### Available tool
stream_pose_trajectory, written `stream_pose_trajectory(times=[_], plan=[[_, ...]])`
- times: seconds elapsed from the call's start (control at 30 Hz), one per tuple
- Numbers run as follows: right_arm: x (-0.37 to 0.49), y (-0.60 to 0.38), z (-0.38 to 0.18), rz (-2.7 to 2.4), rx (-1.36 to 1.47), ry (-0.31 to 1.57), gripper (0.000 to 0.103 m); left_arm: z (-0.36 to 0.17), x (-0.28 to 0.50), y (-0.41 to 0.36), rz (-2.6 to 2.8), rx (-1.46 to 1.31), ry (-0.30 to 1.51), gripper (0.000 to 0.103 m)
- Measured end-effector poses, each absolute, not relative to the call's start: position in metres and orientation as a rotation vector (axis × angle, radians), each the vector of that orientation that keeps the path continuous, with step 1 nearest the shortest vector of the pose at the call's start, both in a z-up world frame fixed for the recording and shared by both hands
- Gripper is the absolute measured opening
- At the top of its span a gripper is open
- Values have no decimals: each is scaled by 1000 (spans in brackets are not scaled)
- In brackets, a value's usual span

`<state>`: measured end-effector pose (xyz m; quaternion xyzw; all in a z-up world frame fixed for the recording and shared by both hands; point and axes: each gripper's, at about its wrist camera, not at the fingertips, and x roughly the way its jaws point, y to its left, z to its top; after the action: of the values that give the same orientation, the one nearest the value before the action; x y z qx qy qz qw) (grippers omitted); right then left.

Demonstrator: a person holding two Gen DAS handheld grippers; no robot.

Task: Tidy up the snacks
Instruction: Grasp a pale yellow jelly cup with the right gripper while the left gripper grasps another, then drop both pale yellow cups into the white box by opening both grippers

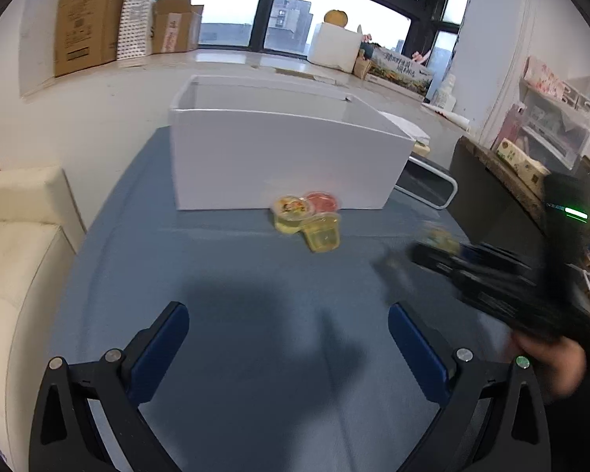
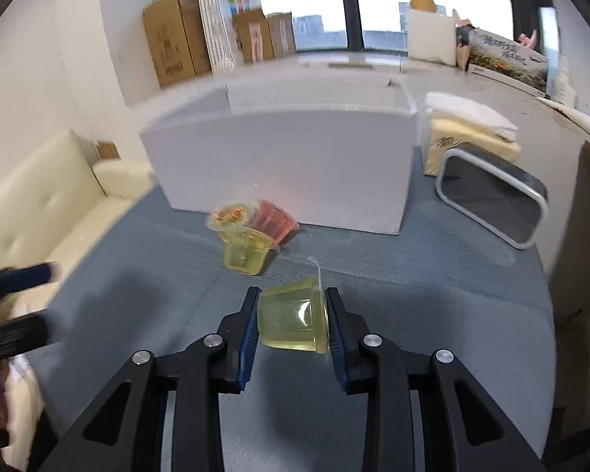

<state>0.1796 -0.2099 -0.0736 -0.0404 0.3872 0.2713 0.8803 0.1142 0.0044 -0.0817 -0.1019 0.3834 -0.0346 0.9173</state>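
The right gripper [image 2: 291, 324] is clamped on a yellow jelly cup [image 2: 293, 320], which lies tipped on its side between the blue pads [image 2: 247, 338], its film lid facing right and its base facing left. The cup is held above the blue table [image 2: 432, 295]. From the left wrist view the same gripper [image 1: 440, 246] is a dark blur at the right edge, with a smear of yellow at its tip (too blurred to make out more).

The left gripper [image 1: 289, 326] is spread wide with nothing between its fingers [image 1: 165, 338], and hangs over a bare patch of the table [image 1: 255, 275].

Three more cups sit bunched together on the table just in front of the white box [image 1: 287, 157]. A second yellow cup [image 1: 322, 232] lies tilted nearest the cameras, touching a cup with a printed fruit lid [image 1: 291, 212] on its left and a red cup [image 1: 322, 201] behind it, which is right up against the box wall. In the right wrist view the red cup [image 2: 273, 218] is leaning over.

The box is open at the top; its inside cannot be seen from either view. A grey-rimmed tray [image 2: 495, 200] leans on the table to the right of the box, and a cream sofa [image 2: 39, 204] stands beside the table on the left.
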Motion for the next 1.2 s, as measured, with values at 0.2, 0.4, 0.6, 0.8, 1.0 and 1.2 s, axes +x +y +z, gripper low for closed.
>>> stream_pose_trajectory(times=[0.2,0.4,0.6,0.8,1.0,1.2], plan=[[133,-252,-52,559,38,756,34,-110,180,-32,9,-188,871,103],[113,-282,-50,514,62,738,34,-127,226,-46,88,-201,909,103],[117,-301,-55,496,115,743,34,-133,241,-50,96,-183,911,103],[116,-304,-56,491,121,734,34,-137,244,-60,56,-121,937,37],[115,-301,-56,498,122,735,34,-128,223,-60,-17,-134,900,36],[116,-291,-54,506,104,729,34,-86,168,-48,-115,-160,797,36]])
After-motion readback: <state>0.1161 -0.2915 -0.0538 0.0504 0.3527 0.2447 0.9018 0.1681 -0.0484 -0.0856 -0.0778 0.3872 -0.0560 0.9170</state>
